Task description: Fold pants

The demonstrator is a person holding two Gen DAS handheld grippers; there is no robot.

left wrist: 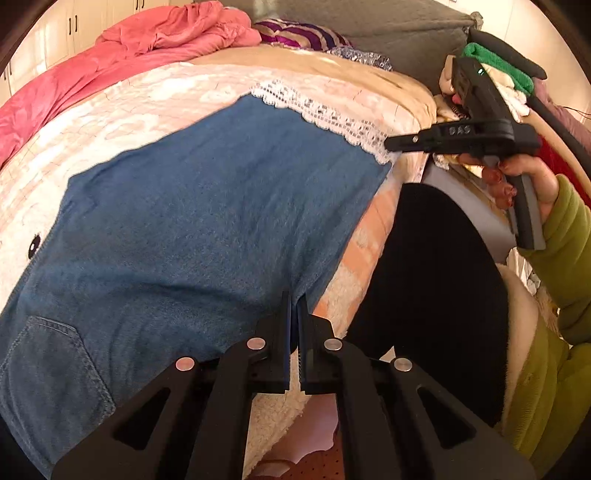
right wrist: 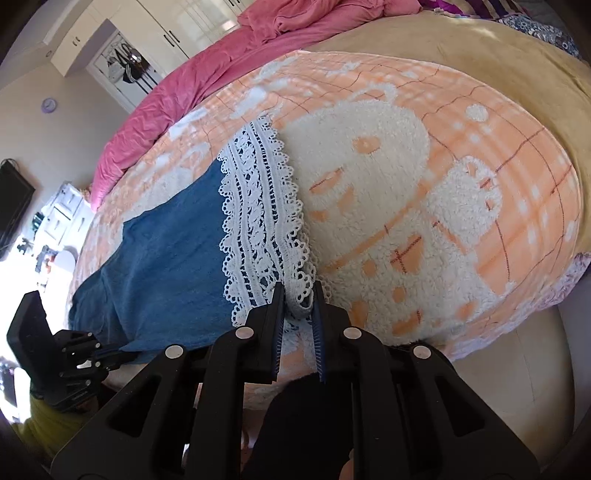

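Blue denim pants (left wrist: 207,206) with a white lace hem (left wrist: 325,114) lie flat on an orange and white fleece blanket (right wrist: 406,192) on the bed. My left gripper (left wrist: 294,306) is shut on the near edge of the denim. My right gripper (right wrist: 298,299) is shut on the lace hem (right wrist: 258,206) at the near corner of the leg. In the left wrist view the right gripper (left wrist: 391,144) sits at the lace corner. In the right wrist view the left gripper (right wrist: 110,356) shows at the denim's (right wrist: 162,258) near edge.
A pink duvet (left wrist: 110,62) is bunched at the far side of the bed. A striped purple cushion (left wrist: 299,33) and a grey headboard (left wrist: 399,29) lie beyond. Stacked clothes (left wrist: 502,74) sit to the right. A person's black-clad leg (left wrist: 436,280) stands by the bed edge.
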